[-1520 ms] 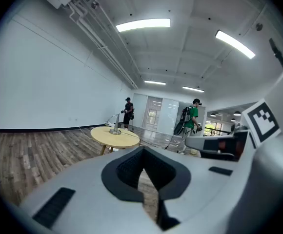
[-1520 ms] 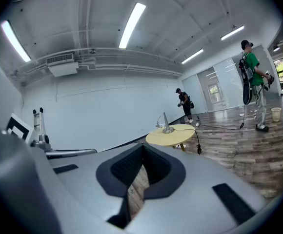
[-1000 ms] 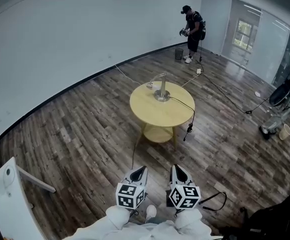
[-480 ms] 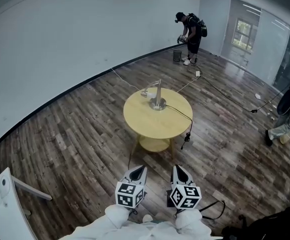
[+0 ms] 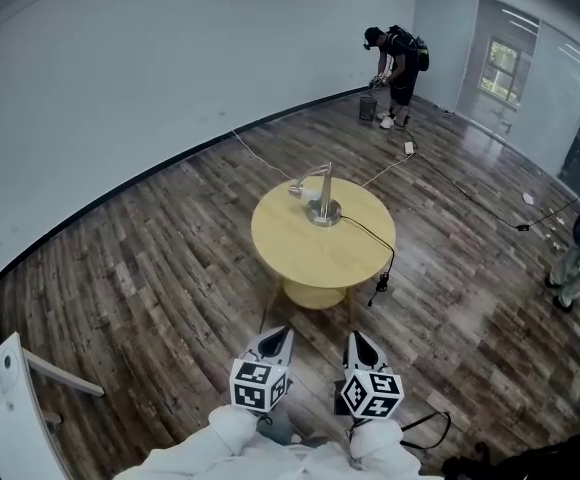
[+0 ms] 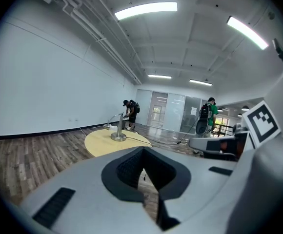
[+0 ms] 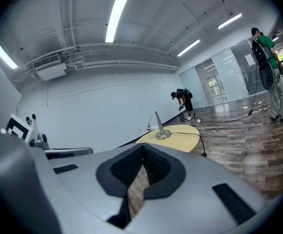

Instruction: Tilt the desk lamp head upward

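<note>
Desk lamp (image 5: 322,194) well beyond left hand-held gripper (image 5: 281,338), right hand-held gripper (image 5: 357,338), both pressed together.

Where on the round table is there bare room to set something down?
On the round table, the near and left surface is bare, up to the desk lamp. The far side holds the lamp; its cord crosses the right edge.

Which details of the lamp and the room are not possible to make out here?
Desk lamp head, head view: too small to judge its tilt.
Table legs, head view: mostly hidden under the tabletop.
White object, head view: cut off by the left edge.
Distant person, hands, all views: too small.
</note>
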Demonstrator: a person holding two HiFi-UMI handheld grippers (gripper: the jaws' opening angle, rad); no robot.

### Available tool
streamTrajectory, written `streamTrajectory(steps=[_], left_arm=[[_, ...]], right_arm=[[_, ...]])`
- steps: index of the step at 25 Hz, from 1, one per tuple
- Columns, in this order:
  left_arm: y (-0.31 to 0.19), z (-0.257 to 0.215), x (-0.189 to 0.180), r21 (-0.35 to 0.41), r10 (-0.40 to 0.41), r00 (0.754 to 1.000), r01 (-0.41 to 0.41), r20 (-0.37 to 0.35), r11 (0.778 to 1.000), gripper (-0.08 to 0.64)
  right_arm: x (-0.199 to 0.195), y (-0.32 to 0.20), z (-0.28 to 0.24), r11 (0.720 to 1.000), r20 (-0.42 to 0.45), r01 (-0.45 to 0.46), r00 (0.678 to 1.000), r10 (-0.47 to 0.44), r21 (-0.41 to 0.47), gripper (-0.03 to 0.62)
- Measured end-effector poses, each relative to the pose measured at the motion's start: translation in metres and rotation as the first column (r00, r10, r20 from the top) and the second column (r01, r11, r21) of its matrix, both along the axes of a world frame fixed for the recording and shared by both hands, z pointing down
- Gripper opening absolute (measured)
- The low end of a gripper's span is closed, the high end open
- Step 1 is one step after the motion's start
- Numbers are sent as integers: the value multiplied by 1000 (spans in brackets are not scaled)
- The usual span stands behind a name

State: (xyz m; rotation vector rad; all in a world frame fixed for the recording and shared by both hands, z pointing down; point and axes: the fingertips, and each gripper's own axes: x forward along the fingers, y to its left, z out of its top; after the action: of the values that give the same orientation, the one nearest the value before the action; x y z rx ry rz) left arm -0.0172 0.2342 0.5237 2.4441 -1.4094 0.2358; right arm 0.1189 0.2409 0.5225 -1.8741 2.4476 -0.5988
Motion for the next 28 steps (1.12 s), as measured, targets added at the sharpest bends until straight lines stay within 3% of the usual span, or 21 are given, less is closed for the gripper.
streamTrajectory(steps=[9,28], left_arm=[[-54,3,6,-2,8,1000,-8,0,1000,2],[-238,-2,-19,11,72,997,-71,-16,997,2]], right_arm=[[0,-53,4,1000,-2,1,1000,-1,-13,14],[-23,-231,-2,998,-4,-64,998,64,-9,14]])
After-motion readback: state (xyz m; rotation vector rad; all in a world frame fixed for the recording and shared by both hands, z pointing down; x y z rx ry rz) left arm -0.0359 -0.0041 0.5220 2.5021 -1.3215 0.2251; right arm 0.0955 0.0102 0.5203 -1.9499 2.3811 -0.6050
